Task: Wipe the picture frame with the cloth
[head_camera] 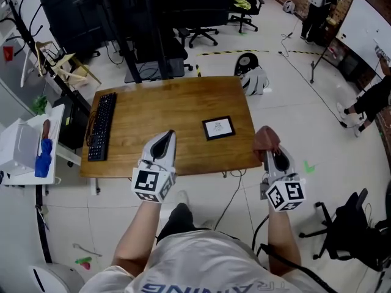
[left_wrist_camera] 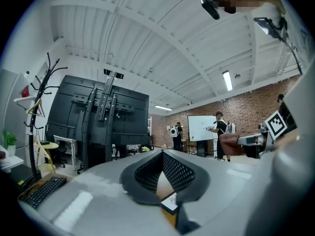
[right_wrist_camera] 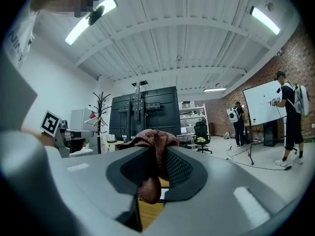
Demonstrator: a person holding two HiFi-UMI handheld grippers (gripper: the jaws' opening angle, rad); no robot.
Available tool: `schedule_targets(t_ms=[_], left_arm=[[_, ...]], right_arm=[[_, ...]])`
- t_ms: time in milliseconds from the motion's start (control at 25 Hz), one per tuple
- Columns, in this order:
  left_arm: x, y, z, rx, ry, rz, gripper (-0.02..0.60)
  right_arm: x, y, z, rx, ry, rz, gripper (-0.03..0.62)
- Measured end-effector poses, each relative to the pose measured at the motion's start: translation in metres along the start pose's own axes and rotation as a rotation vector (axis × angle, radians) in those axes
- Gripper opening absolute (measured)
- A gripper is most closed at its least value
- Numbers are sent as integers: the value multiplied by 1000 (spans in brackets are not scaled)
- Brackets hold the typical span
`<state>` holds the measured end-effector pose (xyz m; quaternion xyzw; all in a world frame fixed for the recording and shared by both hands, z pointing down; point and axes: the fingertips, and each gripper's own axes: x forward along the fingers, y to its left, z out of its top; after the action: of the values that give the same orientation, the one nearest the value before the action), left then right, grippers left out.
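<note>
A small black picture frame [head_camera: 219, 127] with a white print lies flat on the right part of the wooden table [head_camera: 153, 115]. My right gripper [head_camera: 269, 150] is off the table's right front corner, shut on a brown cloth [head_camera: 266, 139] that bunches out past its tips. That cloth [right_wrist_camera: 153, 146] fills the jaws in the right gripper view. My left gripper [head_camera: 165, 140] hovers over the table's front edge, left of the frame, shut with nothing in it. A corner of the frame [left_wrist_camera: 171, 202] peeks below the left jaws in the left gripper view.
A black keyboard [head_camera: 102, 126] lies along the table's left side. Left of the table stands a white shelf with a blue item [head_camera: 43, 157]. Behind the table are a large dark screen stand [head_camera: 122, 17] and office chairs [head_camera: 201, 32]. People stand by a whiteboard [head_camera: 363, 26] at the far right.
</note>
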<state>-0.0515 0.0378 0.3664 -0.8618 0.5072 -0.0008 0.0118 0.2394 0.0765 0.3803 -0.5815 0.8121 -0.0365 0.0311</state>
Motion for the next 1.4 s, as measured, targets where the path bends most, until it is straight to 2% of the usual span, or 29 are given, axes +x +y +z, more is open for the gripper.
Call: schedule_targets(t_ms=[320, 800, 1040, 1400], left_arm=[[52, 34, -6, -12, 0, -64, 5], [117, 135, -29, -39, 41, -112, 5], [131, 128, -37, -47, 62, -135, 4], [136, 92, -70, -71, 131, -87, 4]], right_arm=[[52, -5, 3, -17, 6, -48, 81], [149, 17, -10, -14, 45, -127, 81], [159, 7, -11, -10, 66, -135, 81], [170, -22, -31, -1, 121, -54, 81]])
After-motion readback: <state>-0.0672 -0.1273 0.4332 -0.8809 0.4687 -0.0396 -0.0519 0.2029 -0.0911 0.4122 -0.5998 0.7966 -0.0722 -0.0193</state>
